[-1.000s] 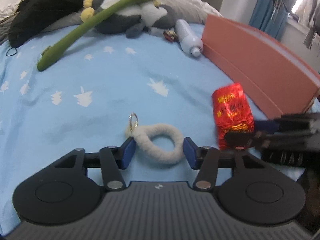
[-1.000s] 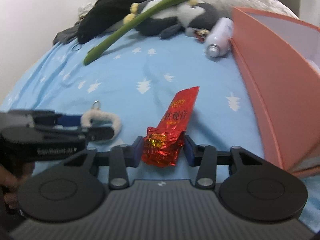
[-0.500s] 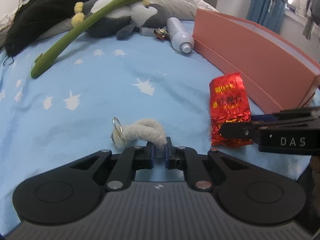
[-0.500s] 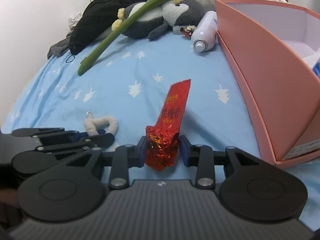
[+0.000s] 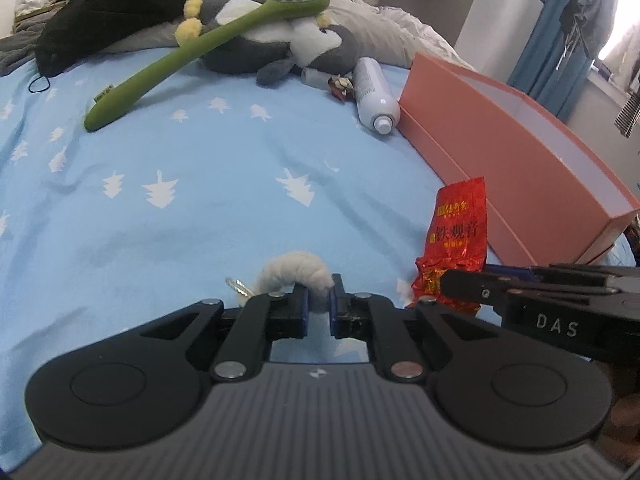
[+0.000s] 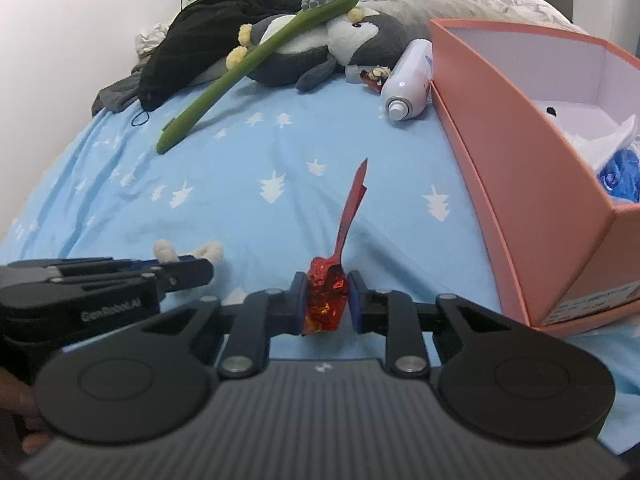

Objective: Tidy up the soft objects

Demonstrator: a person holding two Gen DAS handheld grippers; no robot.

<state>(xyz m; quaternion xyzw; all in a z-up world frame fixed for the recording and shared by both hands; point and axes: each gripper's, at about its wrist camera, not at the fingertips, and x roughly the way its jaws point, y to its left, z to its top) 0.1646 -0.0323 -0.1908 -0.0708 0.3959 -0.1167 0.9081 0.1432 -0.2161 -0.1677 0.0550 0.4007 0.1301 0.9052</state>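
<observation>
At lower centre of the left wrist view, my left gripper (image 5: 318, 307) is clamped narrow on a white fuzzy fabric loop with a small metal ring (image 5: 296, 270); the loop arches above the blue pads, its ring at the left of the jaws. In the right wrist view the same gripper (image 6: 188, 270) enters from the left edge with fuzzy ends protruding.

My right gripper (image 6: 327, 303) sits at lower centre of its own view, closed on the crumpled base of a red foil tea packet with gold lettering (image 6: 326, 300); the packet stands edge-on, its flat end pointing up-frame. In the left view the packet (image 5: 456, 236) appears at right, beside the side wall of a salmon-pink cardboard box (image 5: 520, 184).

The light blue bedsheet with white tree print (image 5: 200, 200) fills mid-frame. At the top lie a grey and white plush penguin (image 5: 288, 48), a long green brush with grey nubs (image 5: 192, 56) propped across it, a white spray bottle (image 5: 374, 94) touching the box corner, and a black garment (image 5: 120, 4).
</observation>
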